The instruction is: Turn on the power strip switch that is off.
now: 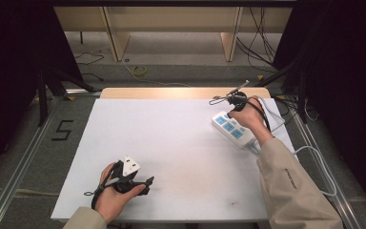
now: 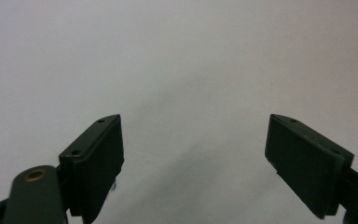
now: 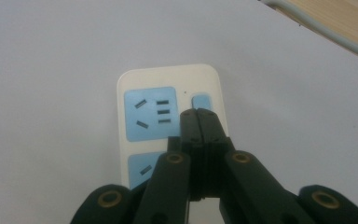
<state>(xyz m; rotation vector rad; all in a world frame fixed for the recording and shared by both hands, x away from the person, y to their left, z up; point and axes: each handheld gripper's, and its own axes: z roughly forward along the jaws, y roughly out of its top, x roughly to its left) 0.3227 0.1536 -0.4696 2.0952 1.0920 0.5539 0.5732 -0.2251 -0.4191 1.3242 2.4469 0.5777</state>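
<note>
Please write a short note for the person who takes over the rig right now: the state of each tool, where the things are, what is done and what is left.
Left tool: open, nothing between its jaws, low over the white table at the near left.
Right tool: shut, holding nothing, its tip just above the power strip, close to the small blue switch.
Power strip: flat on the table at the far right, sockets up, its white cable running off the right edge.
Done: right tool brought to the switch end.
Left: probably press the switch; I cannot tell whether the tip touches it yet.
</note>
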